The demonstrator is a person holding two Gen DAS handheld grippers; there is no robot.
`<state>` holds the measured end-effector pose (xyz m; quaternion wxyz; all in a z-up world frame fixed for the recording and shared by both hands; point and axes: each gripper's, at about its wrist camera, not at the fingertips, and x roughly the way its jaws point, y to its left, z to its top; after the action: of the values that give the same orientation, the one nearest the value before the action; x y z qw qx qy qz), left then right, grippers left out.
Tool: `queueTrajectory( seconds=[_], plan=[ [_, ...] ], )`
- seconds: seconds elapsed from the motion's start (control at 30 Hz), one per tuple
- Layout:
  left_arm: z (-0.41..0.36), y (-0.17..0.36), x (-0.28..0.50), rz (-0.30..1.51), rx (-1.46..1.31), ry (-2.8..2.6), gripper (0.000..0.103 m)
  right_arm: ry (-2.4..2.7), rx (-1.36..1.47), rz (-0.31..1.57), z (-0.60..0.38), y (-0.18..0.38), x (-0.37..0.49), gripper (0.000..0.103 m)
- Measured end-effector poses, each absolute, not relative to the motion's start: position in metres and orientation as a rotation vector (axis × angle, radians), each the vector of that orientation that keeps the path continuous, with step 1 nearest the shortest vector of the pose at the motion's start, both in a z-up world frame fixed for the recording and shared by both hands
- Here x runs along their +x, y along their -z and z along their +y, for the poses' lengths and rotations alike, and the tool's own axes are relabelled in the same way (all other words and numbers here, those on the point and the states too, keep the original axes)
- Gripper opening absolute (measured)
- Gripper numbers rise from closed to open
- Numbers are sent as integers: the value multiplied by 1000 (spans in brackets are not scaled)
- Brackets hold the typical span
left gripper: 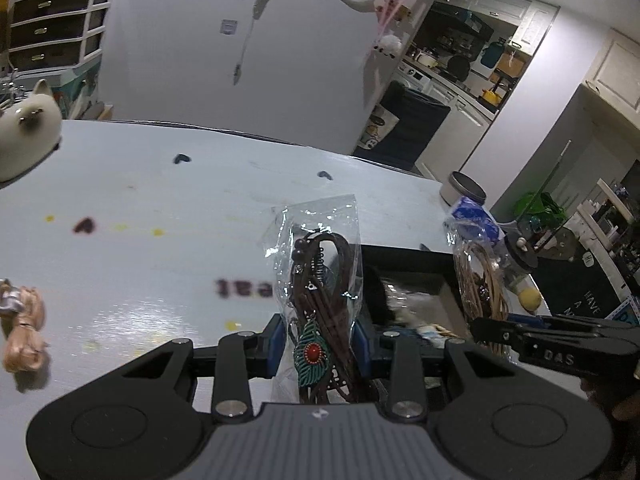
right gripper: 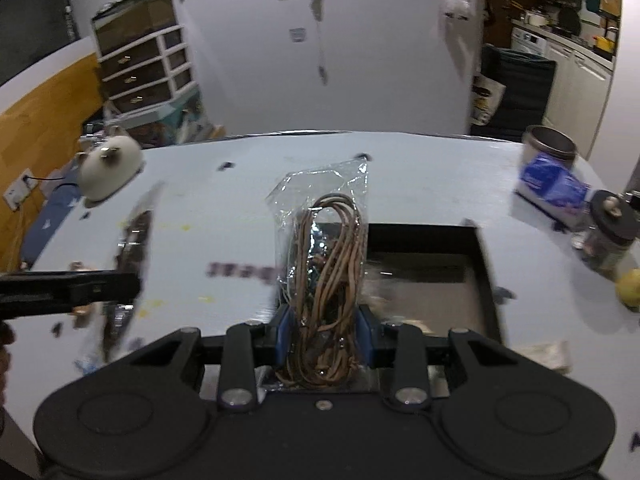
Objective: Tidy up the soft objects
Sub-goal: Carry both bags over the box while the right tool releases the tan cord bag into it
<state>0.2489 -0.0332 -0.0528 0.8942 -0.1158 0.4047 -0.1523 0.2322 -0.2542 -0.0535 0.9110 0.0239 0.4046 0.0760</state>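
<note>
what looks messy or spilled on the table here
Small yellow spots and dark smudges stain the white table. A bundle of tan cord lies loose near its left edge.

Printed word on table (left gripper: 152, 208) motion-blurred in both views, unreadable. Cat figurine (left gripper: 24, 136) cut off by left edge of left wrist view. Tan bundle (left gripper: 22, 330) clipped there too. Black tray (right gripper: 486, 264) contents smeared, unidentifiable. Left gripper's bag (right gripper: 128, 256) a streak in right view. Yellow object (right gripper: 629, 287) clipped at right edge.
</note>
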Motion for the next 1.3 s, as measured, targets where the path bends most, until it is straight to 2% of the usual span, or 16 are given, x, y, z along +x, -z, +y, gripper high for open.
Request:
queueTrajectory(
  seconds=[0.37,0.8,1.0,1.03,1.13,1.17,1.3],
  plan=[
    [-72,58,254,848,-245,277,37,-73,-17,909,-330,89,265,35],
    [-76,63,260,873,-252,256,37,-61,-263,996,-299,119,293,35],
    [-81,64,267,886,-244,286,37,2,-186,1032,-306,130,300,35],
    [-83,64,268,887,-240,294,37,-1,-166,1025,-309,129,301,38],
    [-87,64,271,885,-228,322,37,-36,-105,1030,-312,126,300,60],
    [-89,64,272,885,-225,330,37,-44,-77,1033,-314,123,298,65],
    [-95,64,275,884,-219,350,37,-64,-28,1002,-320,104,287,67]
  ],
)
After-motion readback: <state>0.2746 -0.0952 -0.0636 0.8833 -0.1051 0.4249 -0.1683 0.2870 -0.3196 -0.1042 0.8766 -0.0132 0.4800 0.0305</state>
